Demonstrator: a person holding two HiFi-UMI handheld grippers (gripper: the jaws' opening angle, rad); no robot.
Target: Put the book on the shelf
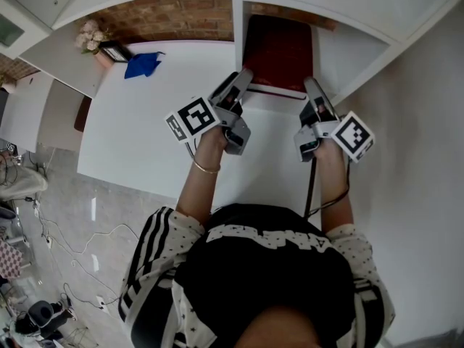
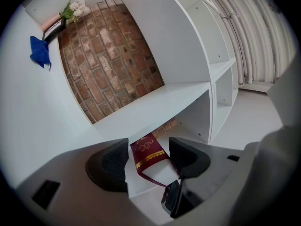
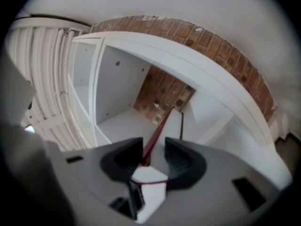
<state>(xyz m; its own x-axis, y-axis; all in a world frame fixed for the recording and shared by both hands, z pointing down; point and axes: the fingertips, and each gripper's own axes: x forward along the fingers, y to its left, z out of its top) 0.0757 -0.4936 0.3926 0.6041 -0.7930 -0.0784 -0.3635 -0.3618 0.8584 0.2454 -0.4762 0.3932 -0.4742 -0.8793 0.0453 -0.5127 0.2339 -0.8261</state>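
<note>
A dark red book (image 1: 278, 53) with gold print on its spine (image 2: 149, 153) rests in the white shelf's compartment (image 1: 328, 46), right of the divider (image 1: 237, 20). My left gripper (image 1: 241, 78) is at the book's near left corner. In the left gripper view its jaws (image 2: 149, 160) stand wide open on either side of the spine, and the pads do not press it. My right gripper (image 1: 313, 87) is at the book's near right corner. In the right gripper view (image 3: 154, 159) it is shut on the book's edge (image 3: 162, 126), with white pages showing between the pads.
A white table top (image 1: 145, 122) stretches to the left. At its far left corner lie a blue cloth (image 1: 142, 64), a small frame (image 1: 114, 49) and pale flowers (image 1: 90, 35). A brick wall (image 1: 174, 17) backs the shelf. More empty compartments (image 2: 221, 86) stand beside it.
</note>
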